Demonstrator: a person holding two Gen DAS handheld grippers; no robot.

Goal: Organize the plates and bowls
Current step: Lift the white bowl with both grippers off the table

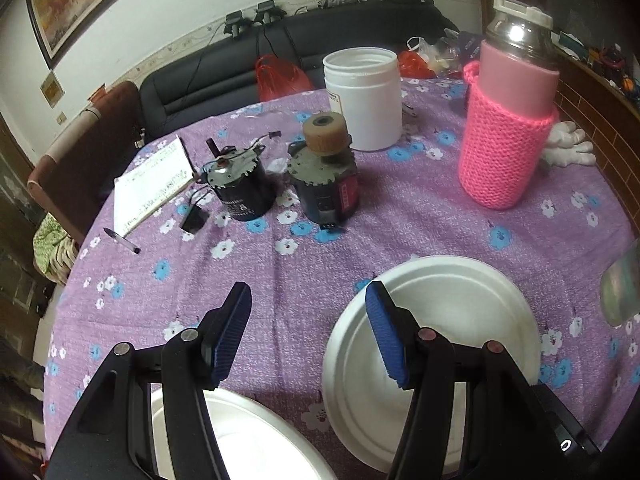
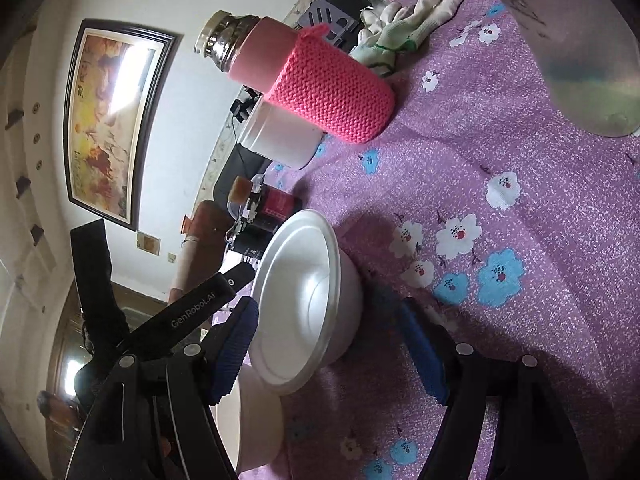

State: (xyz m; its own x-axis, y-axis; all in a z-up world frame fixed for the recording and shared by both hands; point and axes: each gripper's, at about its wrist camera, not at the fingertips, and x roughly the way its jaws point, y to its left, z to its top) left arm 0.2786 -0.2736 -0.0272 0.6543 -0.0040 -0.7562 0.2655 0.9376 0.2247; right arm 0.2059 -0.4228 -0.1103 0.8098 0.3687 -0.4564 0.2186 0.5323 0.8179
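Both hand-held grippers are released: the left hand-held gripper [image 1: 308, 332] beside the white plate [image 1: 452, 304], the right hand-held gripper [image 2: 328, 354] straddling the white bowl [image 2: 304, 300].

I see matt white foam plates [image 1: 440, 320], a woven cloth [image 1: 360, 220] covering the bench, and a knitted sleeve [image 1: 500, 152] on the shiny metal flask [image 1: 516, 36].

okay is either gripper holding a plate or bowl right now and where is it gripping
Nothing is held. The left gripper is open above the tablecloth beside the white plate. The right gripper is open, with the white bowl just ahead of it, ungripped.
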